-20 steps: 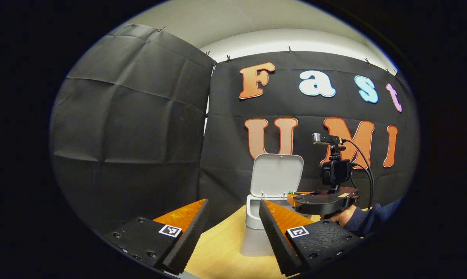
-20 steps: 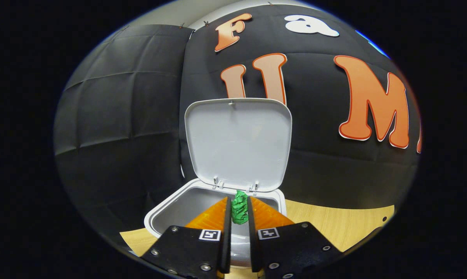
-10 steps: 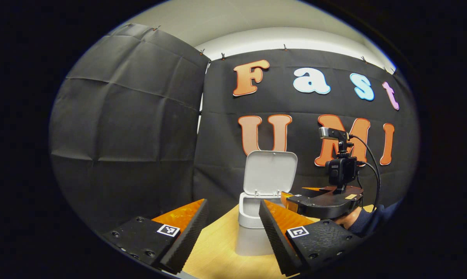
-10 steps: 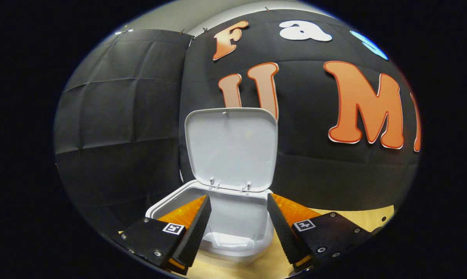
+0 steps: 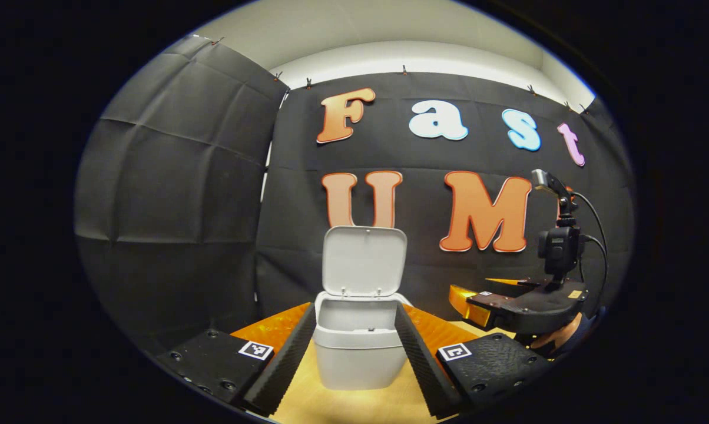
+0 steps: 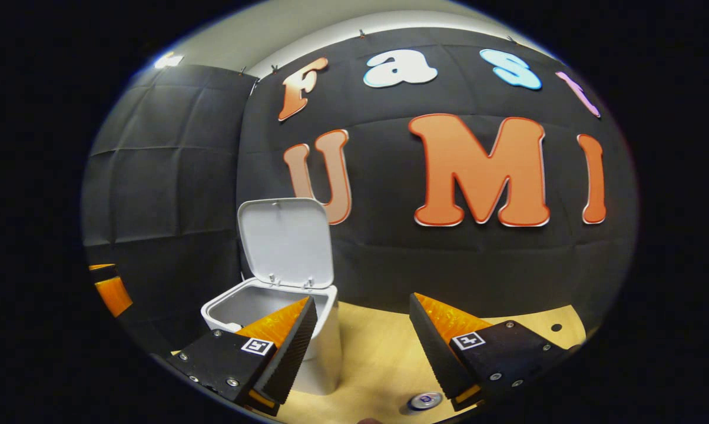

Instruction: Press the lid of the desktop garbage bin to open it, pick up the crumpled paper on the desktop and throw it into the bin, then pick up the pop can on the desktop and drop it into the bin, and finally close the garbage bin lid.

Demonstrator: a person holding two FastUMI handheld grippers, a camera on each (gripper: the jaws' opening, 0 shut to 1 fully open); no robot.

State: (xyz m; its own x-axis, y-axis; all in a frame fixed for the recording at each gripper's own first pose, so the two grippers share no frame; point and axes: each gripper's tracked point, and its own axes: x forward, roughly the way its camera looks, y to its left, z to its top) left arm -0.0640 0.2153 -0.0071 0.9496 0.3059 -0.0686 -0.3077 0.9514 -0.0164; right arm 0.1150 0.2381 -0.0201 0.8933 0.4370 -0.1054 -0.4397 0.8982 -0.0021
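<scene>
**Bin open, both grippers empty**

In the left gripper view we see the bin point(image 5: 359, 347) standing on the wooden table point(image 5: 354, 406), straight ahead at 12 o'clock from the left gripper point(image 5: 354, 353). Its lid point(image 5: 364, 259) stands upright, hinged at the far edge, with the inner face toward us. The mouth of the bin is open; we cannot tell from this angle what lies inside. The left gripper's fingers point(image 5: 284, 359) are spread wide and grasp nothing; the bin's body shows in the gap between them, and we cannot tell whether either finger touches it.

At 3 o'clock in the same view we see the right gripper point(image 5: 478, 297), held level above the table to the right of the bin and apart from it, with a small camera on a post on top. A hand point(image 5: 552, 340) in a dark sleeve holds it from below.

In the right gripper view the bin point(image 6: 272, 321) sits at 10 o'clock, lid point(image 6: 287, 241) up, partly behind the near finger point(image 6: 287, 344). The right gripper point(image 6: 360, 347) is released, fingers well apart, nothing between them but bare table point(image 6: 378, 353). The top of the can point(image 6: 425, 400) shows at 5 o'clock at the bottom edge, just beside the right-hand finger. At 9 o'clock, on the far side of the bin, part of the left gripper point(image 6: 110, 291) shows at the edge.
</scene>
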